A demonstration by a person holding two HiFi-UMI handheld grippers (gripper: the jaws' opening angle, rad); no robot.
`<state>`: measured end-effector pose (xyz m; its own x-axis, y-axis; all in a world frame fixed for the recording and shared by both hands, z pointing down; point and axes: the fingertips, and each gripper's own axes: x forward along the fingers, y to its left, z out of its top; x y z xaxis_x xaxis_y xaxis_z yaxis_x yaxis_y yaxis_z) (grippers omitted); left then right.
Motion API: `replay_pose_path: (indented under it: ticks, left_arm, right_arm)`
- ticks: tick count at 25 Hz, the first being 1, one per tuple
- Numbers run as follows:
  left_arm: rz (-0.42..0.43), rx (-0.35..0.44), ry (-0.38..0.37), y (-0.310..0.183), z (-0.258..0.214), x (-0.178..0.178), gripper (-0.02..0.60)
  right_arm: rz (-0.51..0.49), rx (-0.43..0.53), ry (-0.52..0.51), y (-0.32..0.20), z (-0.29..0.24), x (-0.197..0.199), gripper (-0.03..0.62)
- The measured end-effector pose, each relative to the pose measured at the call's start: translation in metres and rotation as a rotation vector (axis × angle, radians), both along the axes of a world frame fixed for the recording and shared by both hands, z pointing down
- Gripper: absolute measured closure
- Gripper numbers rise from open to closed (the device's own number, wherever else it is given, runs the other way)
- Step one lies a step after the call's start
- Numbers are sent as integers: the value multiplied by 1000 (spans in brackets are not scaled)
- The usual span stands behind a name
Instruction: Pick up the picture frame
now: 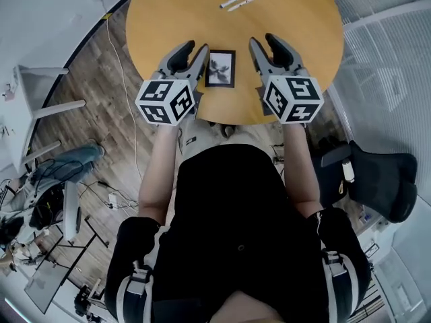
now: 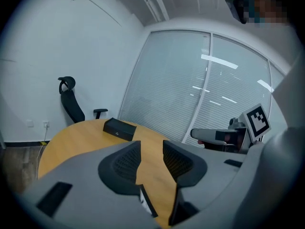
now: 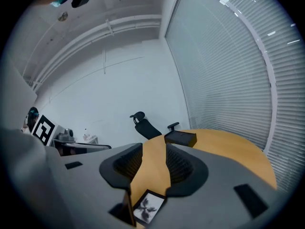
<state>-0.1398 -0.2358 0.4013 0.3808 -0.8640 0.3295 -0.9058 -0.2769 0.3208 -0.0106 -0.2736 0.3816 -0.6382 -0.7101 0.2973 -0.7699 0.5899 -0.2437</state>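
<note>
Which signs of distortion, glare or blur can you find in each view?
Head view: fisheye bows the room around the table; evenly lit, sharp. Left gripper view: black vignette corners; bright streaks glare on the glass wall; a mosaic patch top right. Right gripper view: same vignette; blinds curve; picture frame slightly soft.

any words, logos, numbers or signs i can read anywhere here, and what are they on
No readable words or numbers anywhere.
Left marker cube and right marker cube: black-and-white square code patterns, no letters.
Flat black box: small pale mark on its side, too small to read.
Black-framed picture: dark leafy image, no text.
Two white pens, one blue-capped: any print too small to tell.
</note>
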Motion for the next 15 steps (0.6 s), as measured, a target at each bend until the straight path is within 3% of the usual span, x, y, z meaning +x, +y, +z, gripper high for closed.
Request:
replay_pose_path:
  ticks: [15]
  left_arm:
    - [71,-249,22,-25,124,-14,423]
  right_arm:
    - [40,-278,137,-9,145,-34,419]
